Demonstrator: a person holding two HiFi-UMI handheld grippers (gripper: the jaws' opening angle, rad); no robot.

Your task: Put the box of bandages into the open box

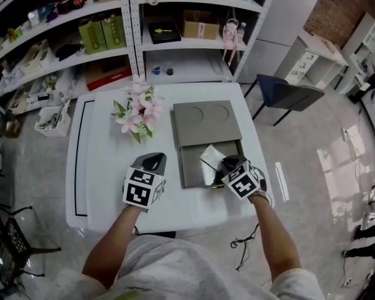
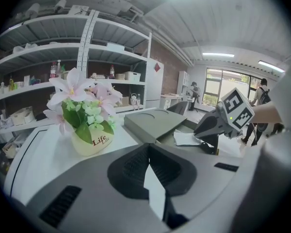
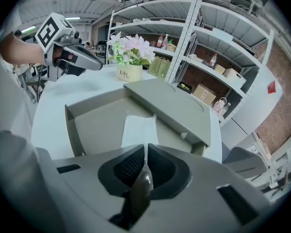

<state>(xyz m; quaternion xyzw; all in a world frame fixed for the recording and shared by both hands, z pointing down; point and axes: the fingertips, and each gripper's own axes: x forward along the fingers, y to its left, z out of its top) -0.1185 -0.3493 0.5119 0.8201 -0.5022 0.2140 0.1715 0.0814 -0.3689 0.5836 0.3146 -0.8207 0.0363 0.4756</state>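
**Bandage box already over the tray, right side has it**

Worktop [image 1: 112, 192]: the grey open box [image 1: 189, 175] sits right of centre, its lid [image 1: 206, 122] on the far half. The white bandage box [image 1: 210, 157] is inside the tray, long axis running straight out from the right hand-held gripper [image 1: 230, 166] towards the lid. That gripper's jaws are pinched on its near edge. The left hand-held gripper [image 1: 151, 162] is closed and empty, well left of the tray. Judgement: only the release is left, right side only.
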